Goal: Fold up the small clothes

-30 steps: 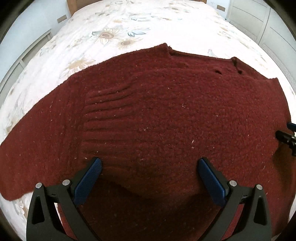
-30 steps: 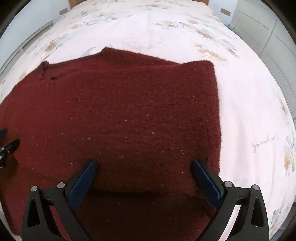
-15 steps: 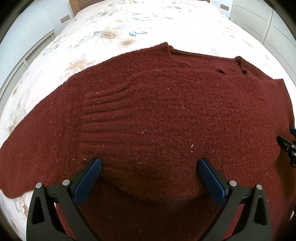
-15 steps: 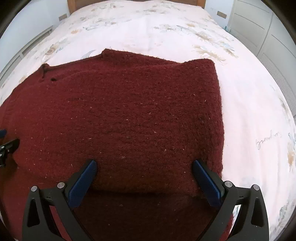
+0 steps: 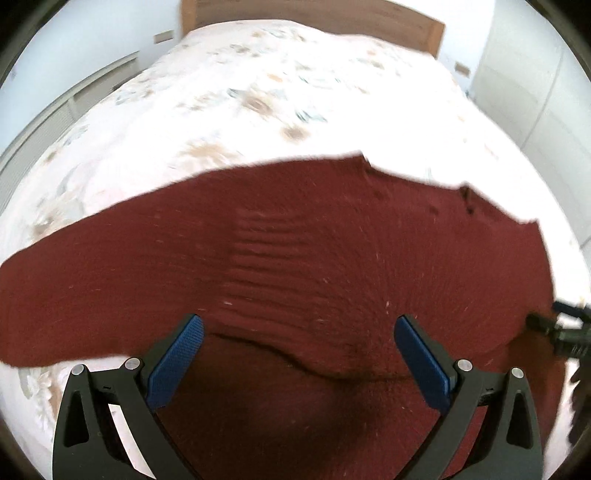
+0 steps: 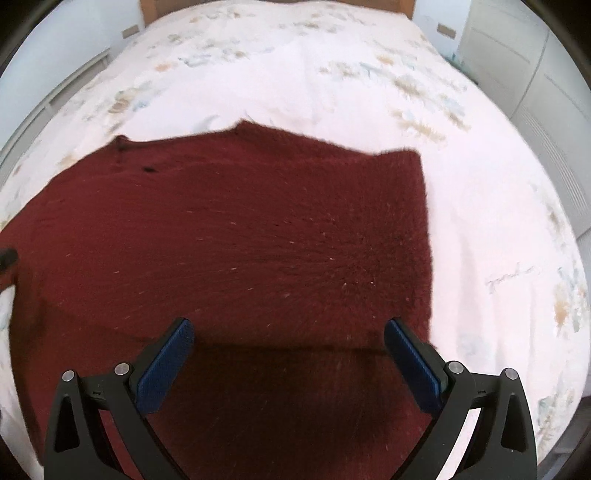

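A dark red knit sweater [image 5: 314,266] lies flat on the bed, its right sleeve folded in across the body with the ribbed cuff [image 5: 266,243] on top. Its left sleeve [image 5: 66,288] stretches out to the left. In the right wrist view the sweater [image 6: 240,240] has a straight folded edge on the right. My left gripper [image 5: 299,350] is open and empty above the sweater's lower part. My right gripper [image 6: 288,350] is open and empty above the lower right part. The right gripper's tips show at the right edge of the left wrist view [image 5: 554,325].
The bed has a white floral cover [image 6: 295,74] and a wooden headboard [image 5: 314,14] at the far end. White cupboards [image 6: 535,55] stand to the right and a white wall unit [image 5: 74,99] to the left.
Both grippers have drawn back and risen from the sweater, so more of the bed and the headboard shows. Both stay open. The sweater has not moved.
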`<state>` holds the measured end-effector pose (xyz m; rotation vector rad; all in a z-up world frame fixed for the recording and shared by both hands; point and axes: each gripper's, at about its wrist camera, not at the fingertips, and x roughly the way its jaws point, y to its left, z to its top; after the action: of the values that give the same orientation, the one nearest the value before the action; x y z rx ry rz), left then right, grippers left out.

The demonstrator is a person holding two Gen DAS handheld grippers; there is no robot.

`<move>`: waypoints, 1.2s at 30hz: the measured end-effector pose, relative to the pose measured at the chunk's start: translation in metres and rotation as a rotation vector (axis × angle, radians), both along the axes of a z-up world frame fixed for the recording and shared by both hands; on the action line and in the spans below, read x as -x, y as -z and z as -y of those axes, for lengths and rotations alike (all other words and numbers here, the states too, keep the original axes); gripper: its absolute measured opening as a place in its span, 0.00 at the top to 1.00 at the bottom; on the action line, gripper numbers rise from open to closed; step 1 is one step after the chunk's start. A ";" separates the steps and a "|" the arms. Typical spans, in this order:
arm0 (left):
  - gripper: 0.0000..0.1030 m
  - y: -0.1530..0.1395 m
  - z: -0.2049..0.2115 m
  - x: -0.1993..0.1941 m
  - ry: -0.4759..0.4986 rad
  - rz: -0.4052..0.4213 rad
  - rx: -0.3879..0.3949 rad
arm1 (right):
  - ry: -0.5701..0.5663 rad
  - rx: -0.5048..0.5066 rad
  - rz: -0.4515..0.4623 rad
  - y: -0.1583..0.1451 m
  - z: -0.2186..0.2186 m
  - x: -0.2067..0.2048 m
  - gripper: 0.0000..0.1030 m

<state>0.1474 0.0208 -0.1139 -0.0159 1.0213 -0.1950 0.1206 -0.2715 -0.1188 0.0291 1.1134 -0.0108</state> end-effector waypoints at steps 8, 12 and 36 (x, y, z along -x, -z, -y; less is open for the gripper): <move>0.01 -0.054 -0.083 0.012 -0.231 0.045 0.024 | 0.005 0.019 0.050 -0.027 -0.008 0.025 0.01; 0.01 -0.055 -0.129 0.015 -0.366 0.010 0.028 | -0.004 0.026 0.060 -0.028 -0.012 0.032 0.00; 0.01 0.018 -0.310 0.026 -0.859 -0.261 0.097 | 0.054 0.011 0.069 -0.024 -0.006 0.050 0.00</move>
<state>0.1217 0.3306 -0.1316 -0.5705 1.1788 0.5548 0.0710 -0.2655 -0.0946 0.0493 1.0433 -0.0639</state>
